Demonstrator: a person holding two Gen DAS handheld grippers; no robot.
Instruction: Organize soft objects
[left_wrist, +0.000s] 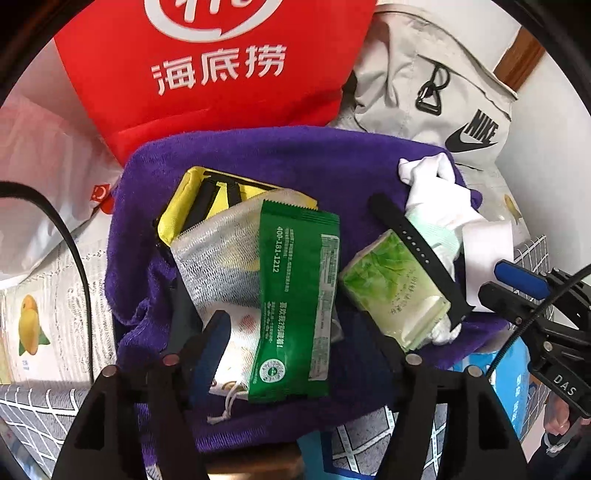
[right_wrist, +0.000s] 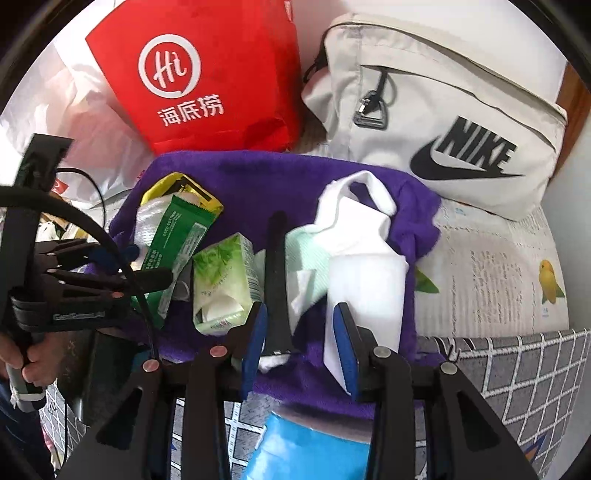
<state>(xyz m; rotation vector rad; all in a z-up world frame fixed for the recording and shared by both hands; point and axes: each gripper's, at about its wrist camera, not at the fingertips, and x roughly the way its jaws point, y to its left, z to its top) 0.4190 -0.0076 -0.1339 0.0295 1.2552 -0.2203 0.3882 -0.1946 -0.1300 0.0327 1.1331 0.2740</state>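
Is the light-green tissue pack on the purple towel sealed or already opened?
Opened. In the right wrist view the tissue pack has its near end torn, with white tissue showing through the gap.

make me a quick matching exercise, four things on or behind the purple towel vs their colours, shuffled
Things:
1. snack packet
2. zip pouch
3. Nike bag
4. paper bag

Colours:
A. red
B. yellow
C. dark green
D. off-white

Pairs: 1-C, 2-B, 3-D, 4-A

Home, backpack (right_wrist: 436, 110), restaurant bag (right_wrist: 207, 81), tablecloth (right_wrist: 517, 369)
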